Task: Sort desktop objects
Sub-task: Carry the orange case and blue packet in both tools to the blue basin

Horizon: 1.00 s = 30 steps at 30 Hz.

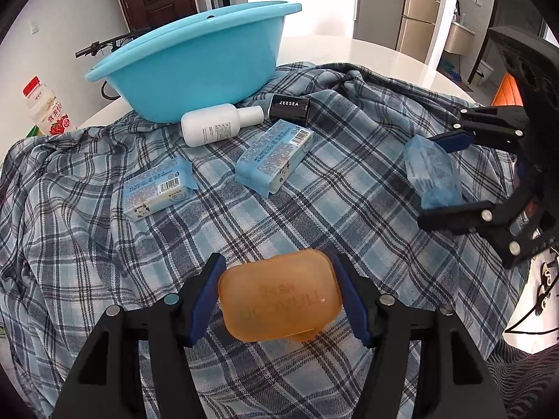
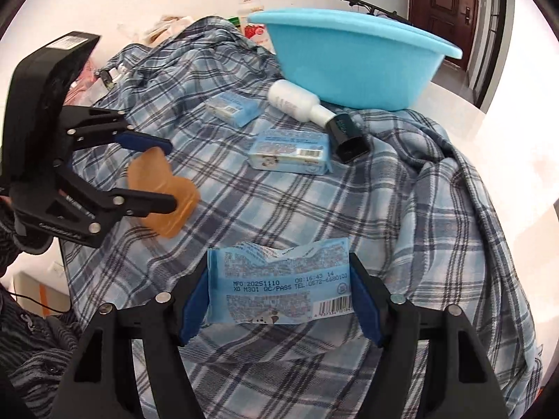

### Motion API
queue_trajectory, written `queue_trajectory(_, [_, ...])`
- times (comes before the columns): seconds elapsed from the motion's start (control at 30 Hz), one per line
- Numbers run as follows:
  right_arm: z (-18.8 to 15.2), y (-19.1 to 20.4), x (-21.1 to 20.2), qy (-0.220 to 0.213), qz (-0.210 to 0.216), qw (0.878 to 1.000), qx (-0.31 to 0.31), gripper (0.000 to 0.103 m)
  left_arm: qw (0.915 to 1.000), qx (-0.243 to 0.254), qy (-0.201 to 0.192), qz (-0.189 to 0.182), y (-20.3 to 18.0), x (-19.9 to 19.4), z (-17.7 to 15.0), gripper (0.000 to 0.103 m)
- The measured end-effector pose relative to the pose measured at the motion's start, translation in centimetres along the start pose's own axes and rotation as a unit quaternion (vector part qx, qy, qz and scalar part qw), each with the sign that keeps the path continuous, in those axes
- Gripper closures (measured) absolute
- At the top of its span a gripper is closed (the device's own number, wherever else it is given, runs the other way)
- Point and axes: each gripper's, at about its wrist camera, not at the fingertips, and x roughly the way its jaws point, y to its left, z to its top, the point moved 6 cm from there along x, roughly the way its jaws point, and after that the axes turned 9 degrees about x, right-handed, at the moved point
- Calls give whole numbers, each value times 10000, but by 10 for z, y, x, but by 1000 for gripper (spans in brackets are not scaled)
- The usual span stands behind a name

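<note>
My left gripper [image 1: 279, 296] is shut on an orange soap bar [image 1: 279, 296], held above the plaid cloth; the bar also shows in the right wrist view [image 2: 160, 188]. My right gripper [image 2: 279, 293] is shut on a blue tissue pack [image 2: 279, 282], which also shows in the left wrist view [image 1: 433, 174]. On the cloth lie two more blue tissue packs [image 1: 159, 188] [image 1: 274, 157], a white bottle [image 1: 216, 124] and a black ZEESEA box [image 1: 289, 109]. A blue basin [image 1: 195, 59] stands behind them.
A plaid cloth [image 1: 332, 216] covers a white table [image 1: 367, 52]. A drink bottle with a red cap [image 1: 45, 108] stands at the far left. Bags and clutter [image 2: 157, 31] lie beyond the cloth in the right wrist view.
</note>
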Motion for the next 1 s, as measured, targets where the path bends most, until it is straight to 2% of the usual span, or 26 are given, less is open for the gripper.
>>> queue_trajectory(0.13, [-3,12,-6,-129,-39,9999,-102,33,10000,-16,-16,-10,-1,-1,0,37])
queue_trajectory(0.27, [1,19,-13,-429,-339,9984,-156,33,10000,-14,-35,-1,-2,-4,0,37])
queue_trajectory(0.57, [7,29,-22,-569,-254,9980,-106,33,9999,-54,-105,39,0,-11,0,37])
queue_trajectory(1.0, [15,32,-34,-898,-392,9950,-189,33,9996,-102,-223,129,3,-22,5,37])
